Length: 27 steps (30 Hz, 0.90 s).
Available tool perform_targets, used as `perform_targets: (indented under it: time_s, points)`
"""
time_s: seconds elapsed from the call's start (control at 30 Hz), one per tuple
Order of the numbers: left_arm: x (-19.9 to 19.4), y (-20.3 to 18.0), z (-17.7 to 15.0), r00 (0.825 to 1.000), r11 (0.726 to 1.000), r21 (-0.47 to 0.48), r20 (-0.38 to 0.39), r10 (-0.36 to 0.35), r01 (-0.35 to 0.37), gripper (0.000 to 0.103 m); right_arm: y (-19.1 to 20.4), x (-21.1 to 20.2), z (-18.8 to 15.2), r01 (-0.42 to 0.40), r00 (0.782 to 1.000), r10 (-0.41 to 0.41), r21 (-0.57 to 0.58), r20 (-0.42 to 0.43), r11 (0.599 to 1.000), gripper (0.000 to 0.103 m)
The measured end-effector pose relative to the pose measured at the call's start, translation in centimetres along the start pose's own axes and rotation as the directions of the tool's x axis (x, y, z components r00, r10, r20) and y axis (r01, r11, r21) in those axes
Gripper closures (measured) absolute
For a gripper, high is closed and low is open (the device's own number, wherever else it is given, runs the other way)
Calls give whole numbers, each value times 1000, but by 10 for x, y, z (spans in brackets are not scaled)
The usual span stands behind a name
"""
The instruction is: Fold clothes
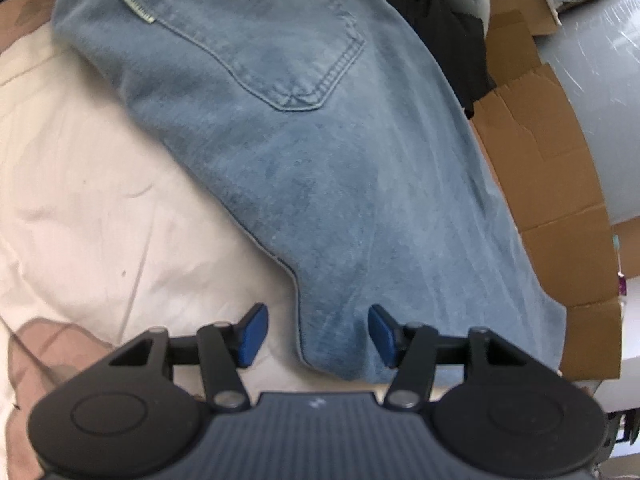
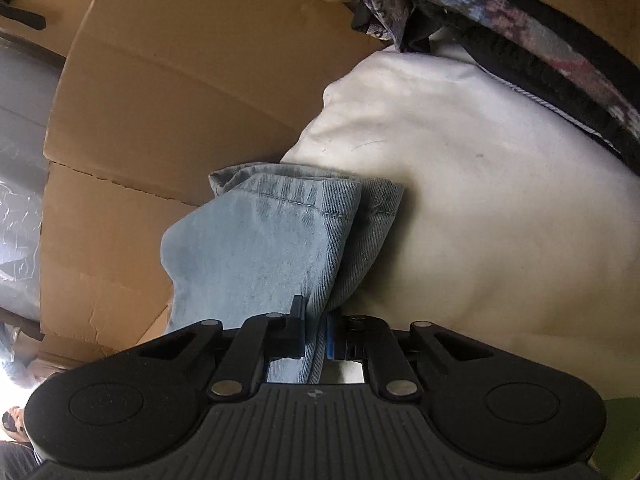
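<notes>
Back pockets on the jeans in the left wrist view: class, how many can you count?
1. The back pocket sits on the upper part of the jeans; another may be hidden under the fold.

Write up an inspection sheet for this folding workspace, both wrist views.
Surface: cream bedding, creased, carrying the jeans.
Job's things: light blue jeans, back pocket facing up; hemmed leg end doubled over.
Clutter: dark clothing beyond the jeans; patterned fabric on the bedding's far edge.
Grippers: left gripper open, astride the jeans' edge; right gripper shut on the leg end.
Cables: nothing seen.
Surroundings: flattened cardboard; grey plastic-wrapped roll beside it.
</notes>
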<state>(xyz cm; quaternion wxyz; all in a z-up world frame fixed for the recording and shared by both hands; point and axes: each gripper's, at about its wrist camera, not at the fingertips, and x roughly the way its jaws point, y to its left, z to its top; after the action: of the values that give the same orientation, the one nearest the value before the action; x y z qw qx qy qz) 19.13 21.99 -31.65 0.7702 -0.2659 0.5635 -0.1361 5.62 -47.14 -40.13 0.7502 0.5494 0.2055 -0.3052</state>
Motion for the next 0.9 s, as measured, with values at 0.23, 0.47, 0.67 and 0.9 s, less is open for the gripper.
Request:
perform_targets:
  time_s: [0.23,0.47,0.67,0.9]
  points:
    - [1,11,-1,999,994,-105,11,-41,42,44,-1,9,8,11,1000,-11,6,-1,1000,92]
    - [7,14,-8,997,989,-126,4,-81,81,44,-2,9,17,17,999,-19,44,29,999,84]
    - [16,4,-2,994,988,-108,22,-109,110,36,0,14,20,26,999,-27,32,39,999,84]
    - [9,6,-1,993,990,-81,38,-112,114,39,0,10,22,7,1000,-7,7,16,1000,83]
